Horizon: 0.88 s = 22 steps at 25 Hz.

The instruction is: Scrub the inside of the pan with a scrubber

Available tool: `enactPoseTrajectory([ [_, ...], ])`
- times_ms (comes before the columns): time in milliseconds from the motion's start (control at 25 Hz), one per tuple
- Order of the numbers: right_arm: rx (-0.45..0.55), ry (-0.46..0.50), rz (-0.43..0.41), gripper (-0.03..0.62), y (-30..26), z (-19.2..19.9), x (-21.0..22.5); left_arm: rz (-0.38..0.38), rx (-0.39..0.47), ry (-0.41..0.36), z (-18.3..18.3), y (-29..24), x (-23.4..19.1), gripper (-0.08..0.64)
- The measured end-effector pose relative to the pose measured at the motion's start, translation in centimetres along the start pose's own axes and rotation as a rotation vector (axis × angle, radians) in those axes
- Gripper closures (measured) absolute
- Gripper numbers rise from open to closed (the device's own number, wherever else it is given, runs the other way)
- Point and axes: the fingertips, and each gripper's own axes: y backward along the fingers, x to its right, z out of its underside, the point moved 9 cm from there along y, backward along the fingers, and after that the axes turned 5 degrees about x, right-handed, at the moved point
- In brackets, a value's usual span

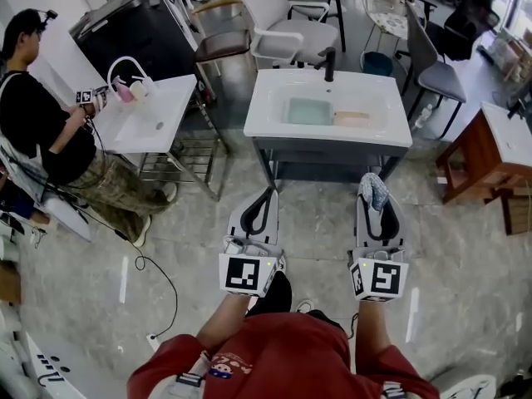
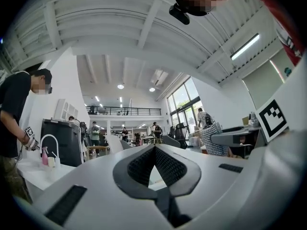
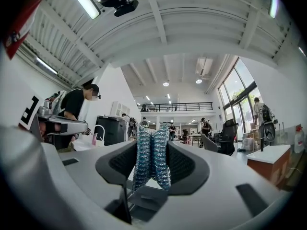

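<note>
I stand a step back from a white sink (image 1: 328, 131). Its basin holds a teal patch (image 1: 307, 110) and a tan flat object (image 1: 352, 119), and I cannot make out a pan. My right gripper (image 1: 376, 201) is held above the floor in front of the sink. It is shut on a blue mesh scrubber (image 1: 373, 188), which shows squeezed between the pads in the right gripper view, scrubber (image 3: 152, 156), gripper (image 3: 152, 150). My left gripper (image 1: 268, 194) hangs beside it at the same height, shut with nothing in it; its pads meet at the tips, gripper (image 2: 154, 150).
A black tap (image 1: 329, 63) rises at the sink's back edge. At the left another person (image 1: 41, 123) works at a second white sink (image 1: 154, 119). Chairs (image 1: 278, 23) stand behind, a wooden cabinet (image 1: 486, 156) at the right, and a cable (image 1: 158, 281) lies on the floor.
</note>
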Motion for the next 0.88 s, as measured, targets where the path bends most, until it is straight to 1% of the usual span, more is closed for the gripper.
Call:
enactPoseTrajectory([
  [320, -0.009, 0.057, -0.013, 0.400, -9.3, 1.0, -2.1, 0.000, 0.030, 0.034, 2.3, -6.4, -6.8, 0.552],
  [440, -0.006, 0.059, -0.025, 0.400, -12.8, 1.0, -3.6, -0.014, 0.056, 0.048, 3.4, -8.0, -9.6, 0.552],
  [600, -0.003, 0.076, -0.030, 0.400, -16.8, 1.1, -5.1, -0.005, 0.028, 0.062, 4.1, -10.2, -13.1, 0.552],
  [720, 0.002, 0.079, -0.023, 0.400, -19.6, 1.5, -6.0, -0.009, 0.074, 0.058, 4.4, -12.0, -15.6, 0.552],
  [800, 0.002, 0.081, -0.021, 0.400, -21.2, 1.8, -6.6, -0.011, 0.069, 0.068, 4.7, -13.1, -17.2, 0.552],
  [880, 0.000, 0.082, -0.017, 0.400, -22.6, 2.2, -7.3, -0.004, 0.082, 0.071, 4.9, -14.2, -18.6, 0.552],
])
